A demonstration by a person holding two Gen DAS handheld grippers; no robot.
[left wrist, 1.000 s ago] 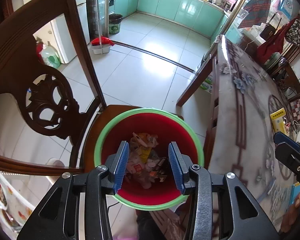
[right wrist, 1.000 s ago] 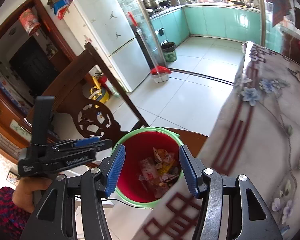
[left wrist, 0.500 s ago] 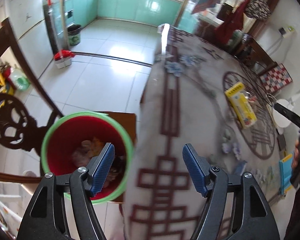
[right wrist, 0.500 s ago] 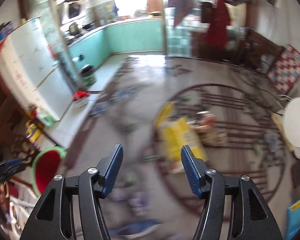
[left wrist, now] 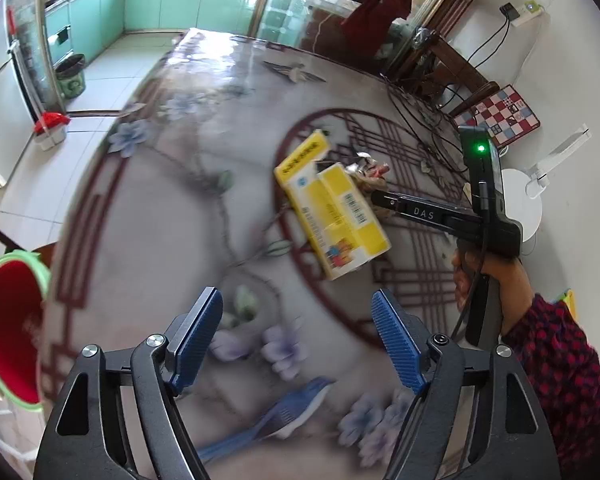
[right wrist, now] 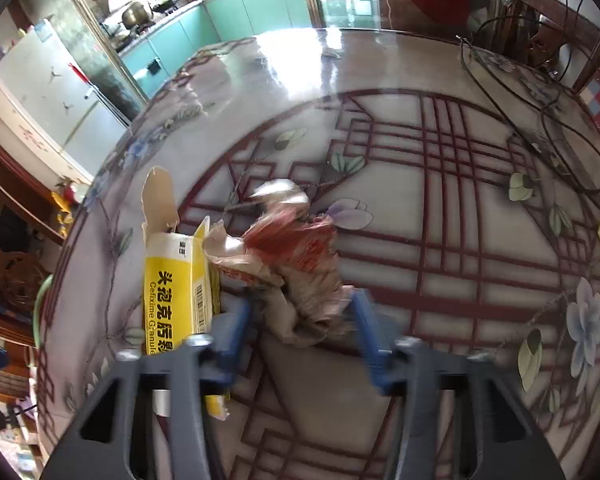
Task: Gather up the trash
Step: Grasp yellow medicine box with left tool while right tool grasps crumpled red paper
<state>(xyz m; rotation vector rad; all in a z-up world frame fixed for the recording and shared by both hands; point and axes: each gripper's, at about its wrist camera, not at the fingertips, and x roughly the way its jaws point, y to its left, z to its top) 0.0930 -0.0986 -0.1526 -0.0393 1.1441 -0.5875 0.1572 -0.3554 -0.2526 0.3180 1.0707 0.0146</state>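
The right claw (right wrist: 302, 320) is spread wide, its ribbed blue fingers (right wrist: 232, 336) standing on either side of a crumpled wrapper (right wrist: 296, 276), a wad of creased paper printed in red and tan with a shiny foil crest; motion blur hides whether the pads touch it. Just left of it lies a yellow medicine carton (right wrist: 176, 284), a long cardboard box with its end flap torn open, flat on the glossy counter (right wrist: 460, 208) with its red lattice and painted flowers. The left claw (left wrist: 298, 340) hangs released over the counter (left wrist: 172, 208), holding nothing. Ahead of it are the same carton (left wrist: 332, 212) and, behind the carton, the wrapper (left wrist: 368, 172). The round red bin (left wrist: 8, 328) with a green rim sits beyond the counter's left edge.
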